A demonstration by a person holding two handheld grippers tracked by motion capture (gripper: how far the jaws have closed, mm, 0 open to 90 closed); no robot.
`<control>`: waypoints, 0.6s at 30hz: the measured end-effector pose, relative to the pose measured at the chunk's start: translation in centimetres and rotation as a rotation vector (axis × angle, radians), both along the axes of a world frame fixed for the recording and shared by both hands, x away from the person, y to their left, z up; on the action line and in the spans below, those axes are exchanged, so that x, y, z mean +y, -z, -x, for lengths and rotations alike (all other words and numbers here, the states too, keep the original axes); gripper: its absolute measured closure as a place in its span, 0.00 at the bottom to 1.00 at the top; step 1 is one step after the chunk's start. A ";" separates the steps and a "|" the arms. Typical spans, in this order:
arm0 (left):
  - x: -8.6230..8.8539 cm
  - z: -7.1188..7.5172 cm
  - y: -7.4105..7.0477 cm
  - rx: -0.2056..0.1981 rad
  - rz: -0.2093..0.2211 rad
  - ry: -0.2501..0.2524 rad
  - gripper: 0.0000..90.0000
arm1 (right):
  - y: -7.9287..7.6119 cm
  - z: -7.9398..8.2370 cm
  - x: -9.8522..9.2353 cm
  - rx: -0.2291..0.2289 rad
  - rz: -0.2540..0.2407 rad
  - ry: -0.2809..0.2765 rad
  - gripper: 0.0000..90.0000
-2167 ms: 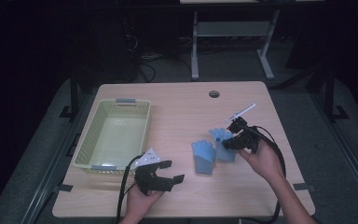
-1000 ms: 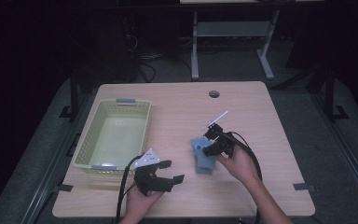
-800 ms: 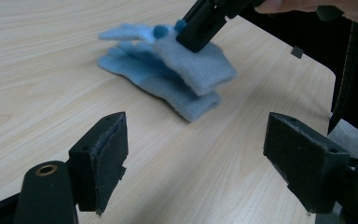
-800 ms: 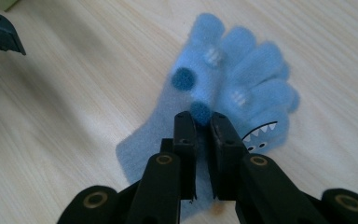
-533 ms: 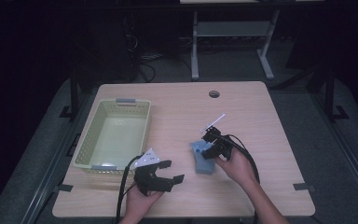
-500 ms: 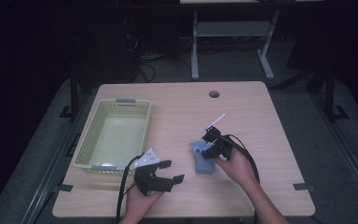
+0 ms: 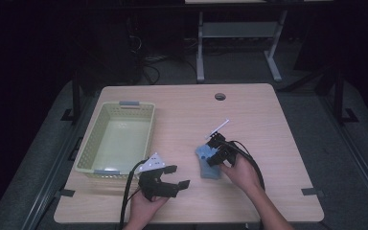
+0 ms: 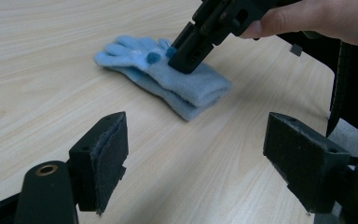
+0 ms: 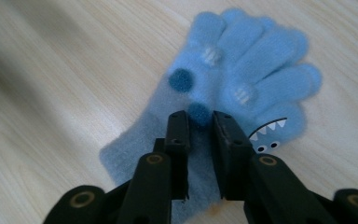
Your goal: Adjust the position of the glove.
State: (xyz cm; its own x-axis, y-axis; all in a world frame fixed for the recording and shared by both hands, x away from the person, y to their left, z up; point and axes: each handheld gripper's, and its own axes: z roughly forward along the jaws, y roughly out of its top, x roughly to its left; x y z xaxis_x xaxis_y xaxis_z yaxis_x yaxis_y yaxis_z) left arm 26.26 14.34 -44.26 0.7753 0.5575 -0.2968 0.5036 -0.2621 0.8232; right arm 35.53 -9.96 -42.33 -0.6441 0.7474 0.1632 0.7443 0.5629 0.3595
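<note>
Tilting down, right gripper [image 9: 200,128] jaws just opening over glove [image 9: 242,79].

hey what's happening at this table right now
A person holds a claw in each hand at a wooden table. The right claw sits on a light blue glove lying flat on the table; its jaws have just been opening slightly, with a narrow gap over the fabric. The left claw waits nearby, jaws wide open and empty. A pale yellow basket stands at the left.
</note>
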 end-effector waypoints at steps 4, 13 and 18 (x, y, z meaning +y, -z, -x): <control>0.0 0.1 -0.1 -0.006 0.003 0.000 0.24 | -0.3 0.0 -0.1 -0.010 -0.018 0.013 0.74; -0.1 0.0 0.1 0.002 -0.001 0.002 0.24 | -1.1 -0.2 0.8 -0.062 -0.027 -0.010 0.91; -0.1 0.1 0.0 -0.001 -0.003 0.010 0.24 | 0.5 -0.8 1.2 -0.029 -0.006 -0.010 0.93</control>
State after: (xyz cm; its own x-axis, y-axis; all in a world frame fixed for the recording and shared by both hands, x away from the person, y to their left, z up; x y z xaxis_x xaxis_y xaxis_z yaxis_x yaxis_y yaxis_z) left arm 26.18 14.21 -44.30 0.7813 0.5505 -0.2942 0.5001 -0.2699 0.8229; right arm 36.36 -8.75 -42.84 -0.6560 0.7400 0.1487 0.7278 0.5679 0.3844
